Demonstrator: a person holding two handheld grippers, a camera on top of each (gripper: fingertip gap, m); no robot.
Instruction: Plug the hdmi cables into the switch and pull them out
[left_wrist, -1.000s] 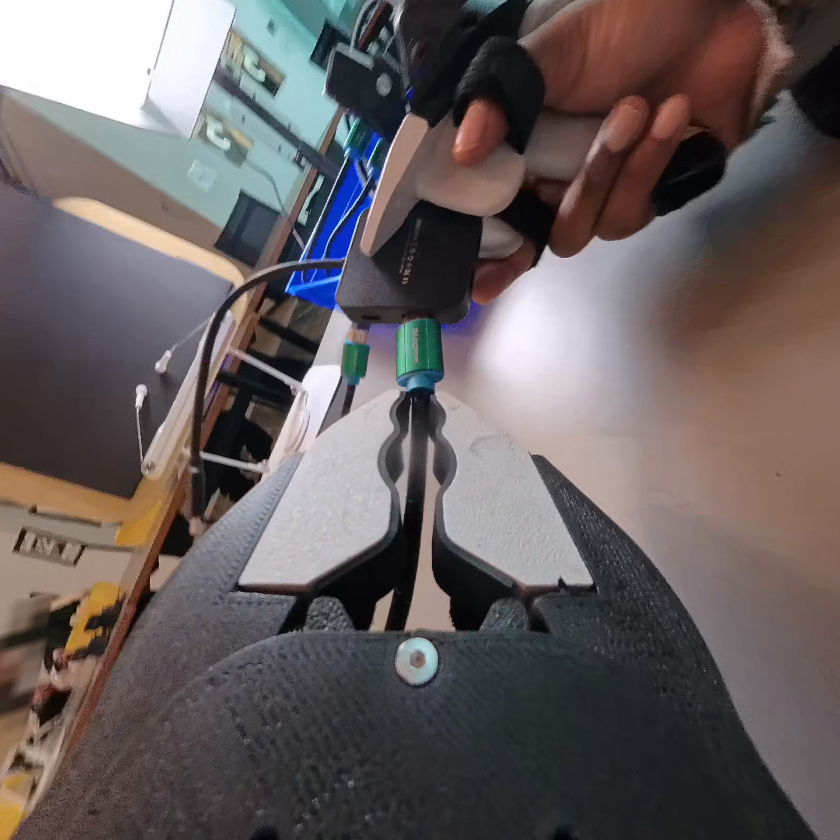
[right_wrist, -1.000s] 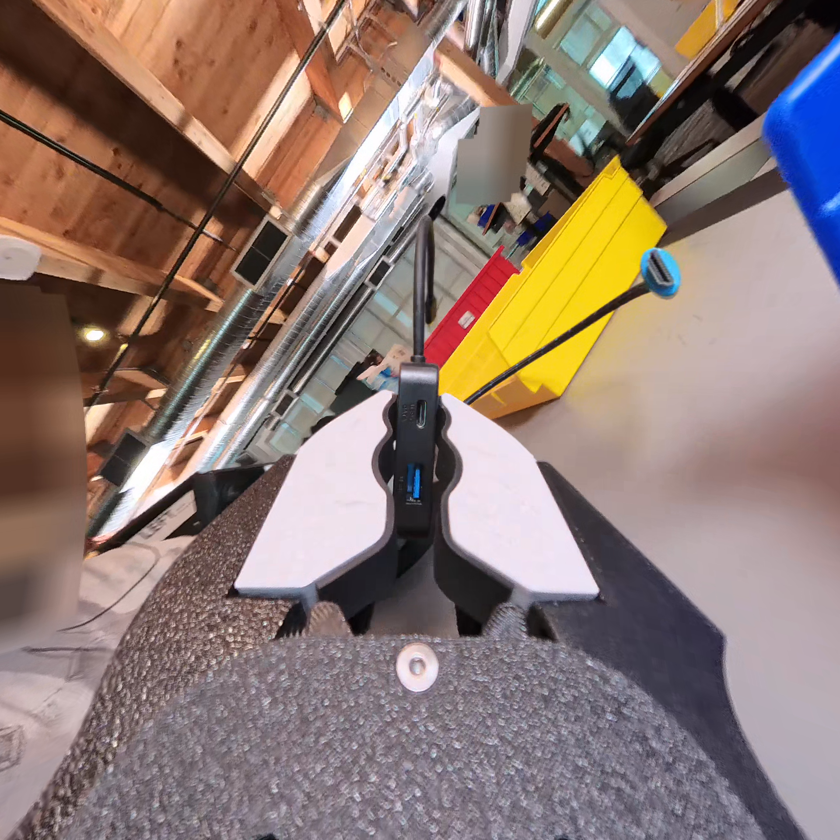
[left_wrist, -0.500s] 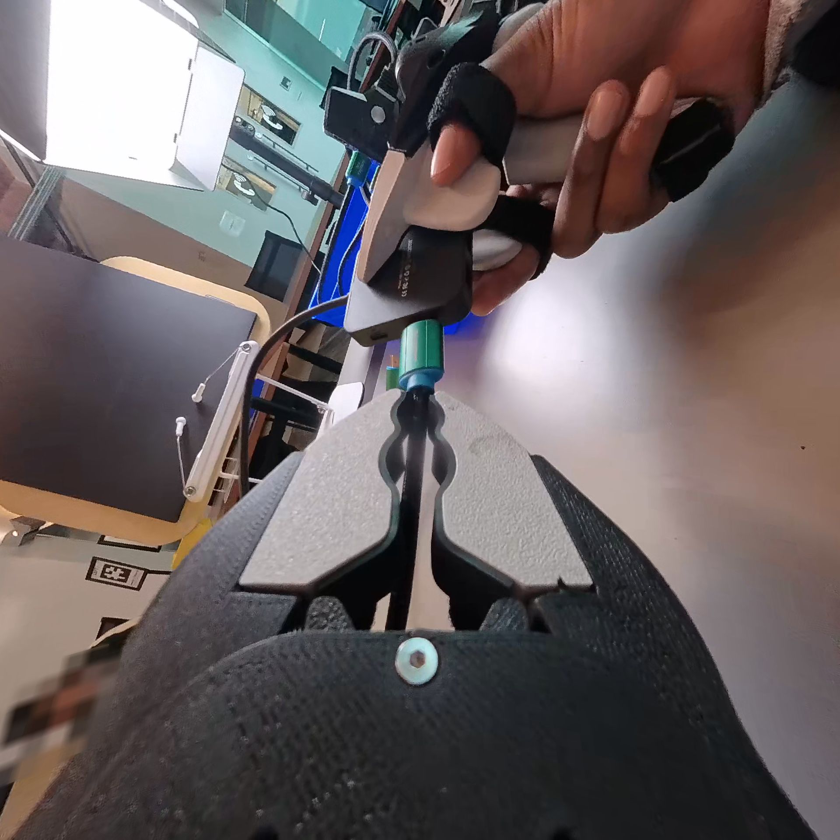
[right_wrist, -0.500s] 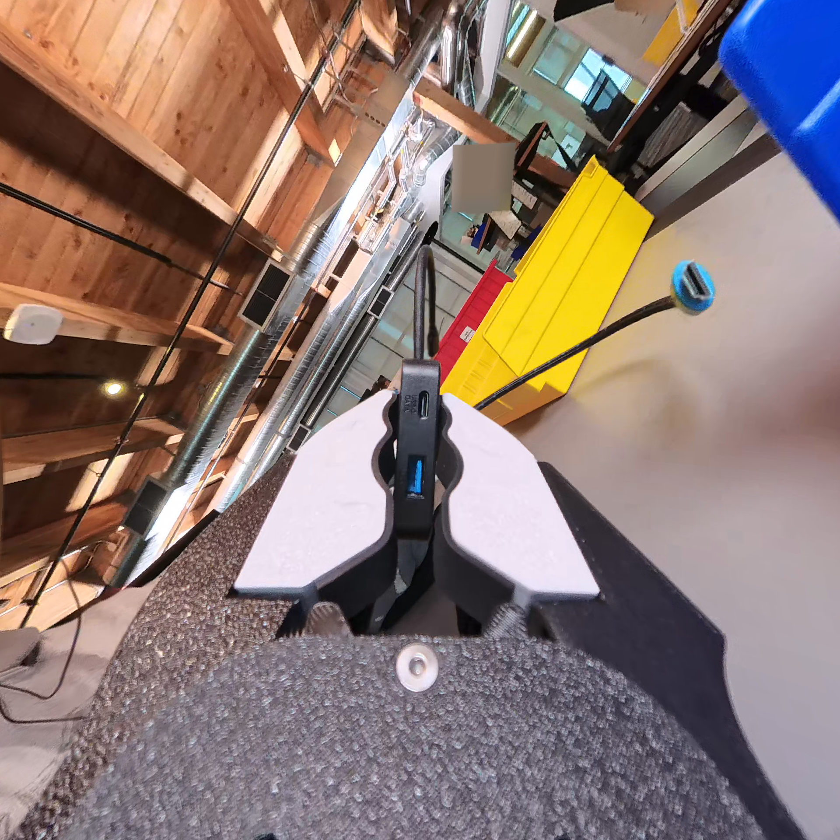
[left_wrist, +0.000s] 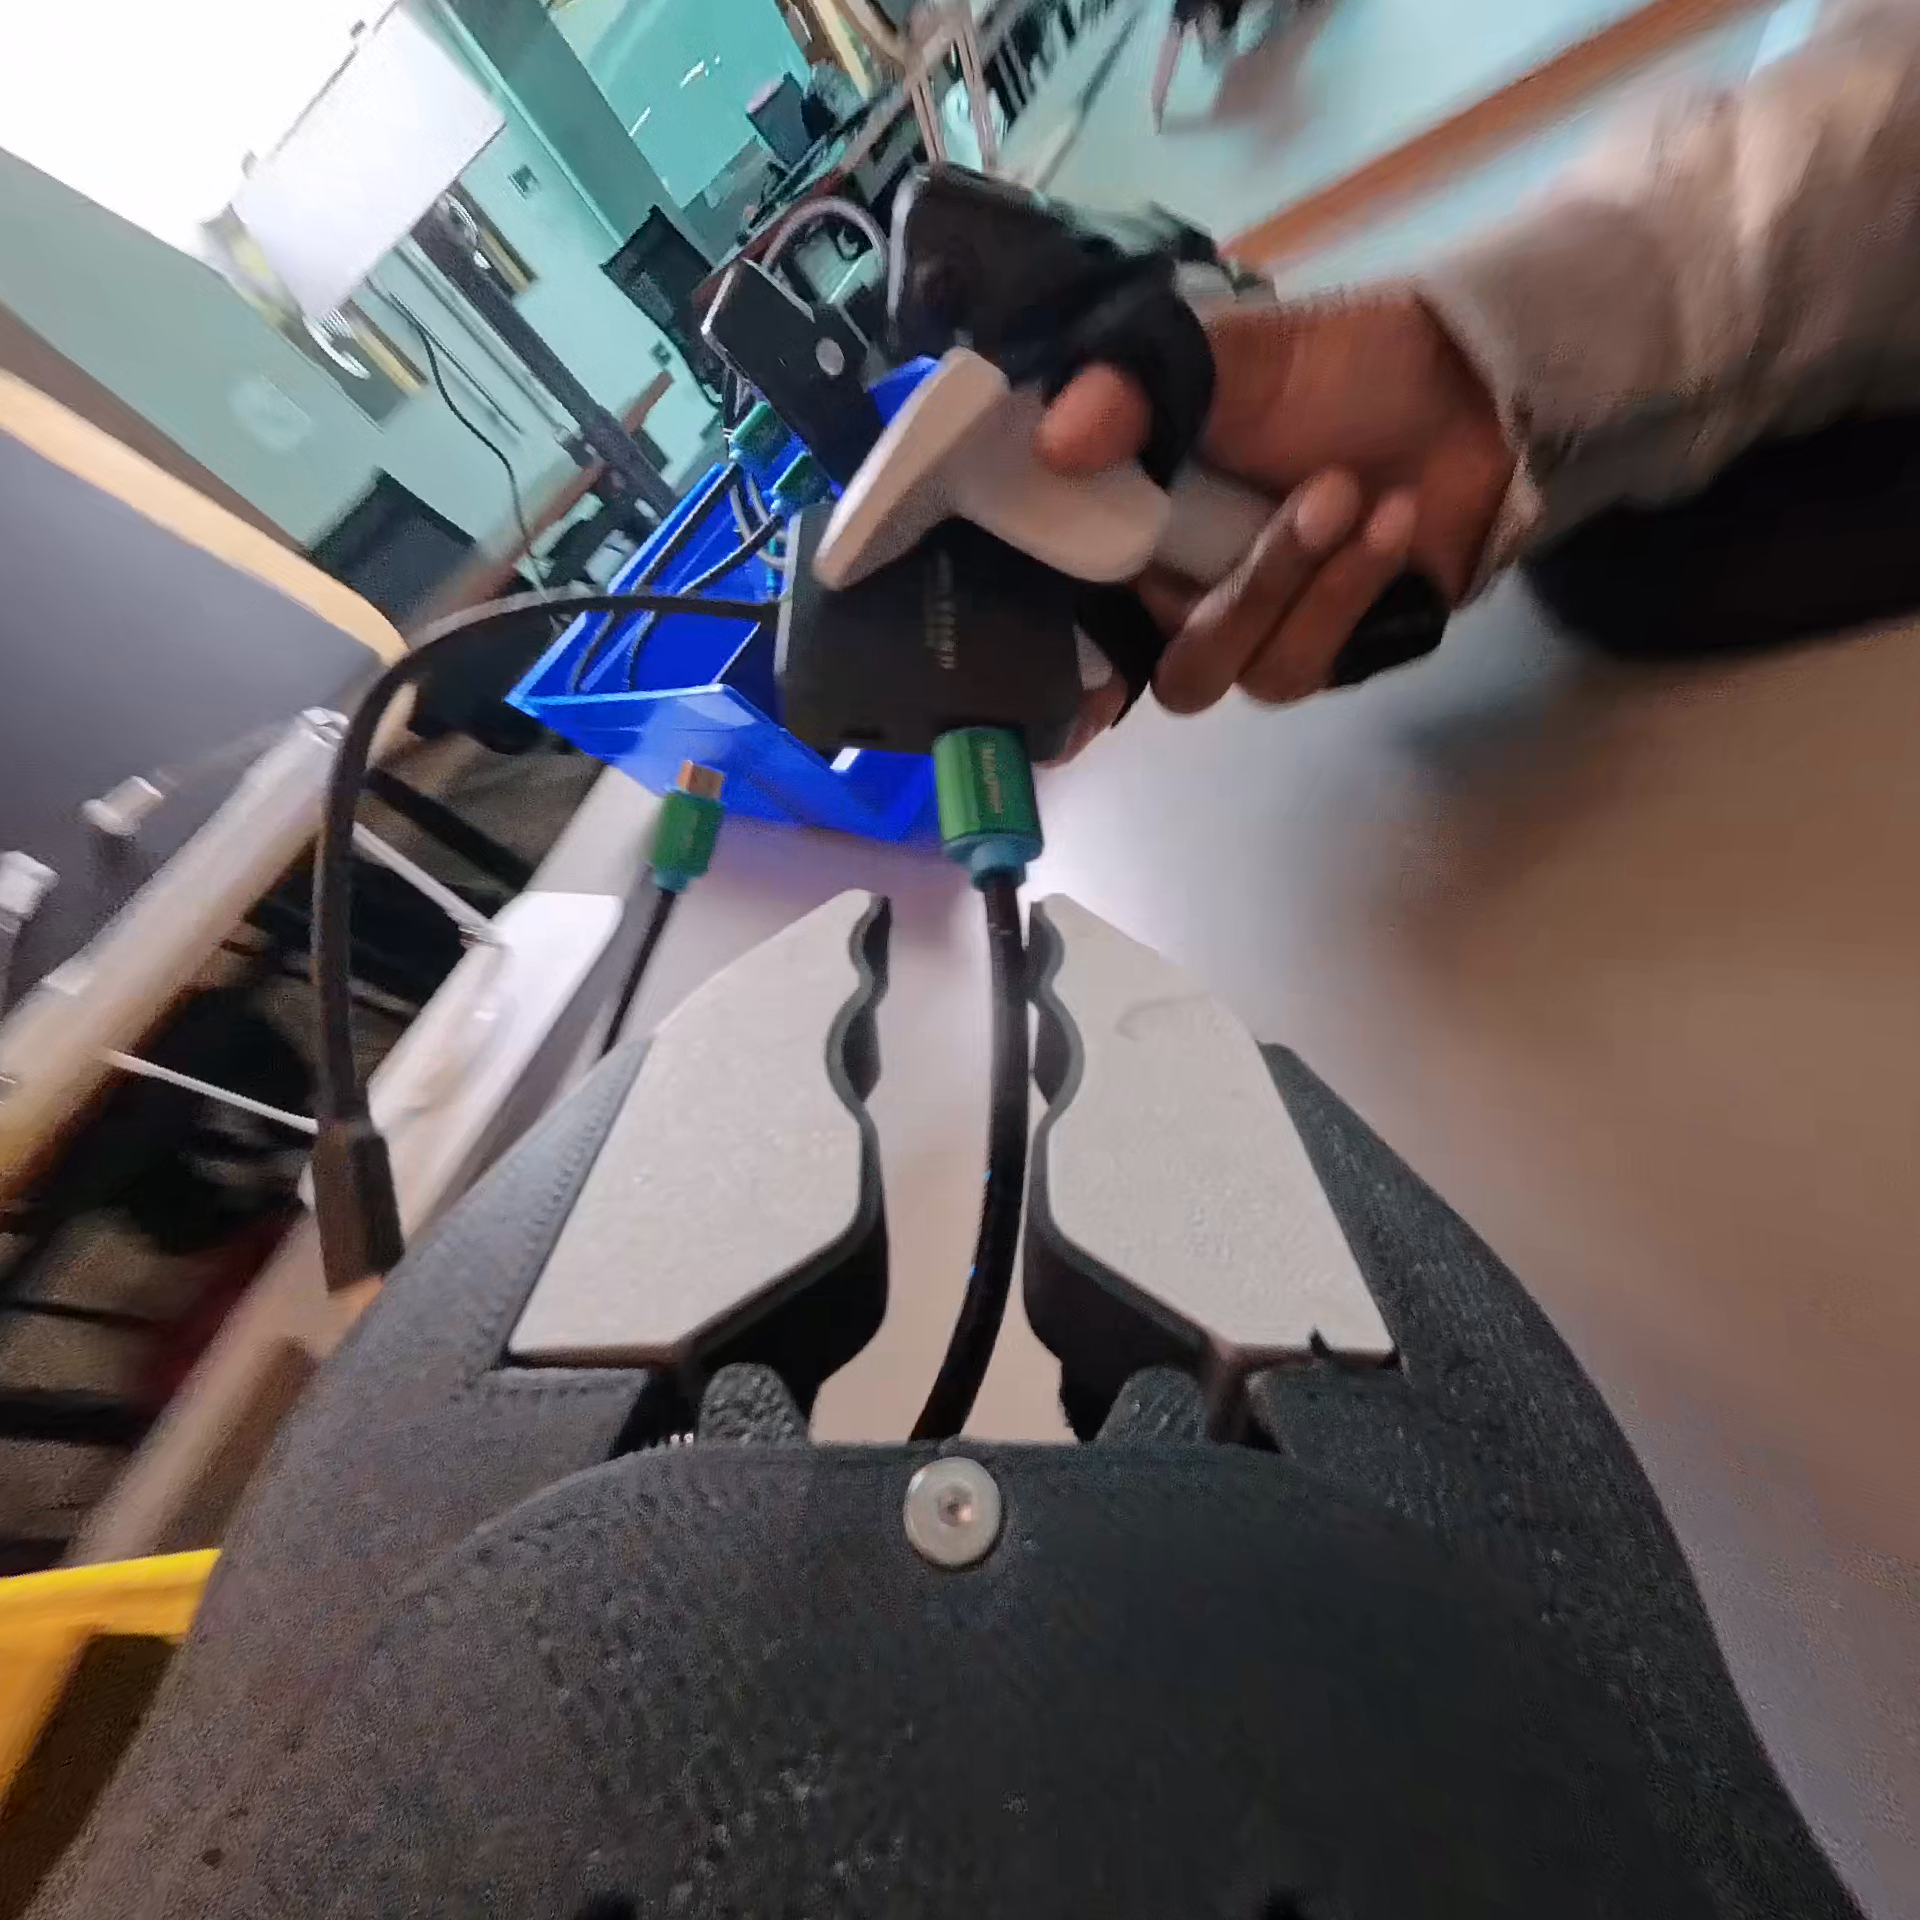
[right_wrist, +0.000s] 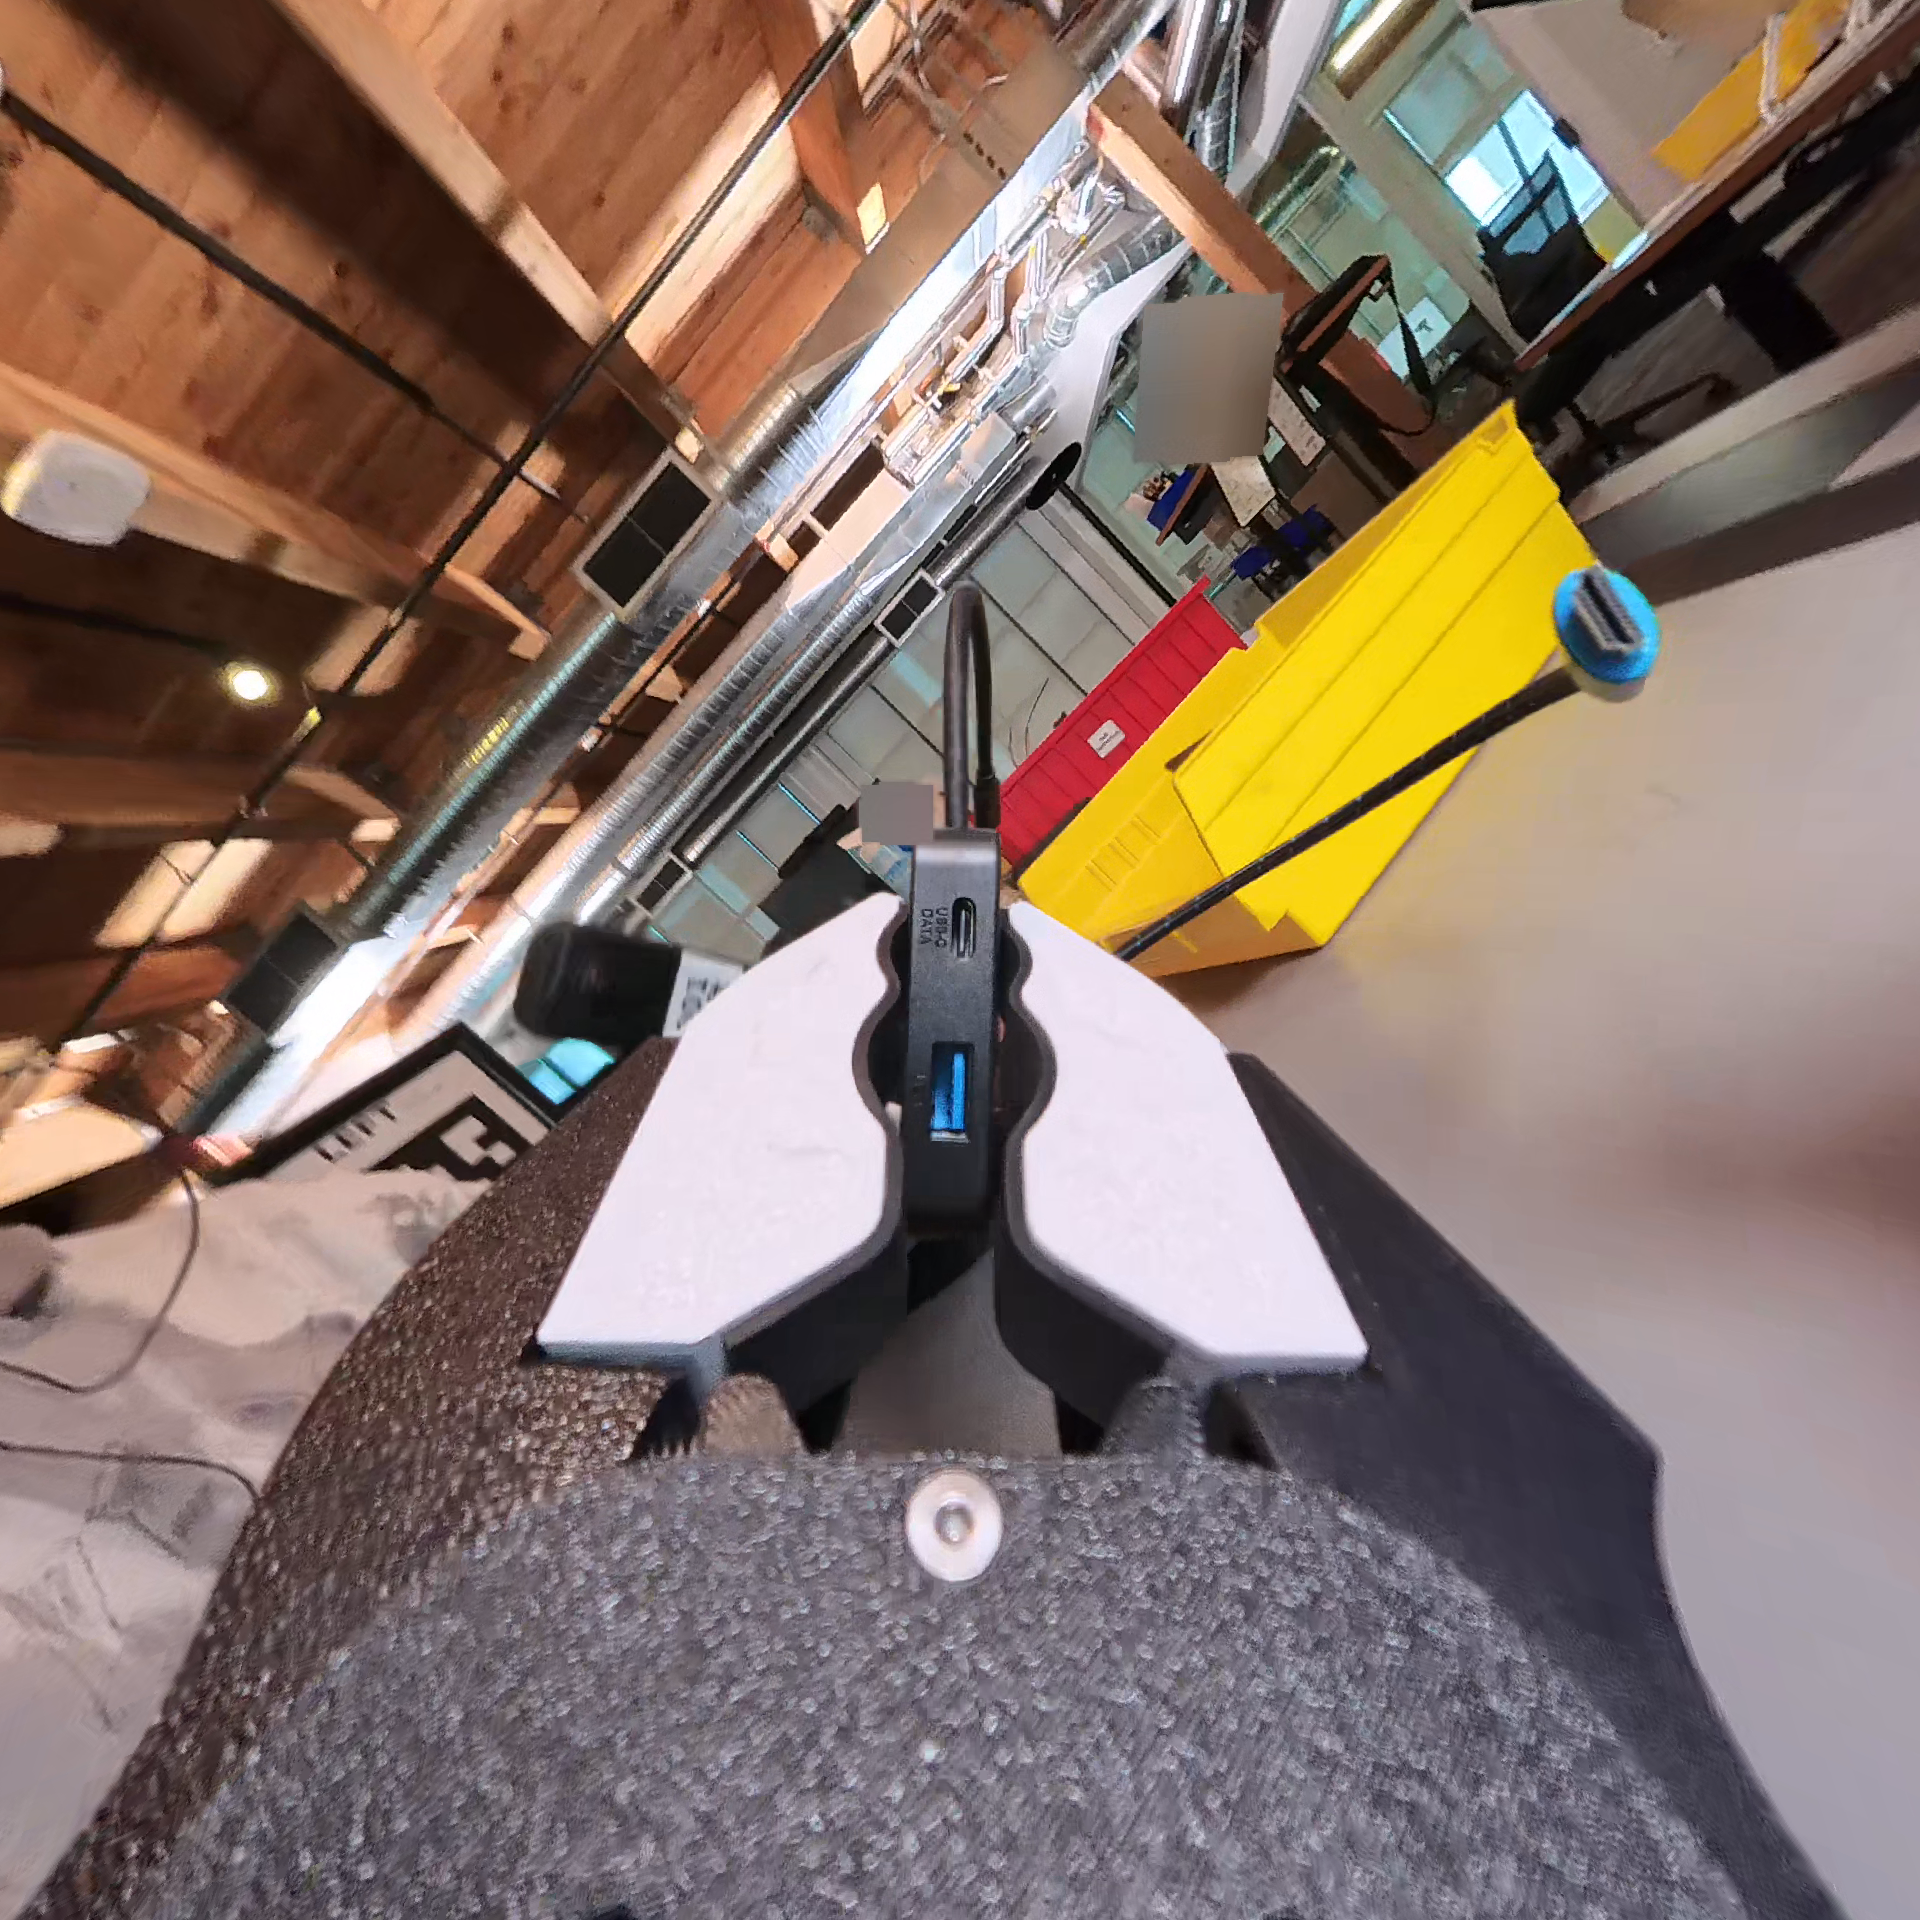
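My left tongs (left_wrist: 956, 935) spread around the green-plugged cable (left_wrist: 1000, 1091), plug seated in the switch (left_wrist: 925, 649) ahead; my right tongs (right_wrist: 954, 914) pinching that switch (right_wrist: 954, 1039)

Pale print runs across the face of the switch (left_wrist: 940, 634), and yellow print runs along the green plug (left_wrist: 982, 784) seated in it. Small white lettering flanks the switch's upper edge port. A red bin (right_wrist: 1132, 707) bears a white label, too small to read.

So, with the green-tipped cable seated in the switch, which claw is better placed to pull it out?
Left. Its open claw already straddles the HDMI cable just behind the green plug, while the right claw is shut on the switch, bracing it.
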